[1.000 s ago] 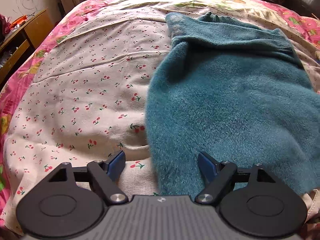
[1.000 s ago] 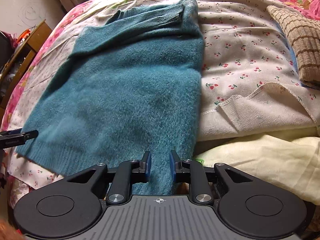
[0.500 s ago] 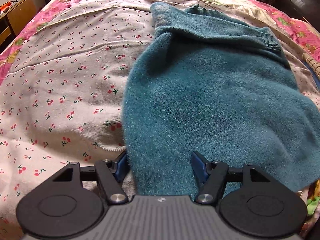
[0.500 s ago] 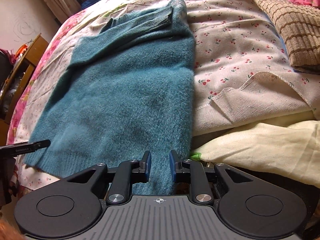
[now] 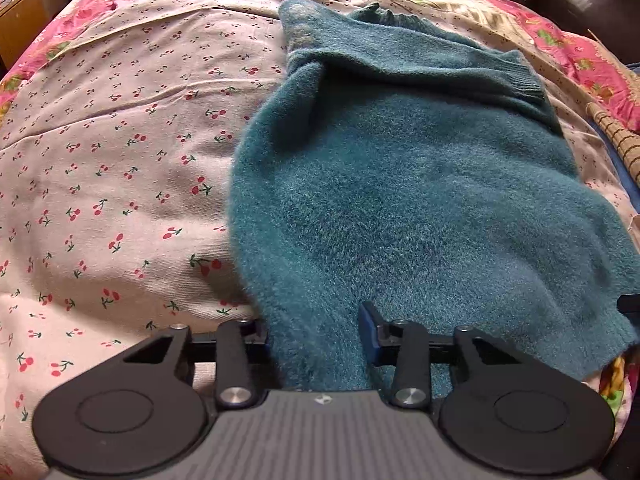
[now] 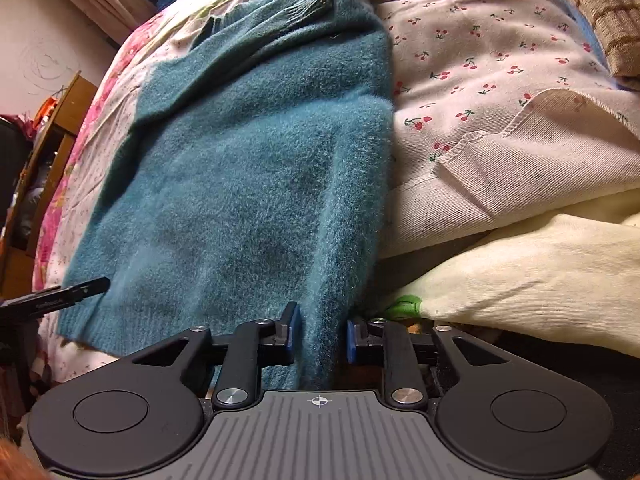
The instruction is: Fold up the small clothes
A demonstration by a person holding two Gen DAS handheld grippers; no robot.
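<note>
A fuzzy teal sweater (image 5: 400, 184) lies flat on the cherry-print sheet (image 5: 120, 168), one sleeve folded across its top. My left gripper (image 5: 316, 332) straddles the sweater's near left hem corner; its jaws have narrowed around the cloth, with a gap still showing. In the right wrist view the sweater (image 6: 248, 160) fills the middle and my right gripper (image 6: 320, 334) is shut on its near right hem corner. The left gripper's finger (image 6: 68, 292) shows at the sweater's far hem corner.
A brown checked cloth (image 6: 600, 12) lies at the far right. A cream blanket (image 6: 528, 264) bunches at the right under the sheet's edge. A wooden bedside cabinet (image 6: 52, 128) stands to the left. A pink floral quilt (image 5: 568, 52) borders the bed.
My left gripper has moved right onto the sweater's hem corner and its jaws have narrowed around it. My right gripper has stayed shut on the other corner and moved lower and nearer.
</note>
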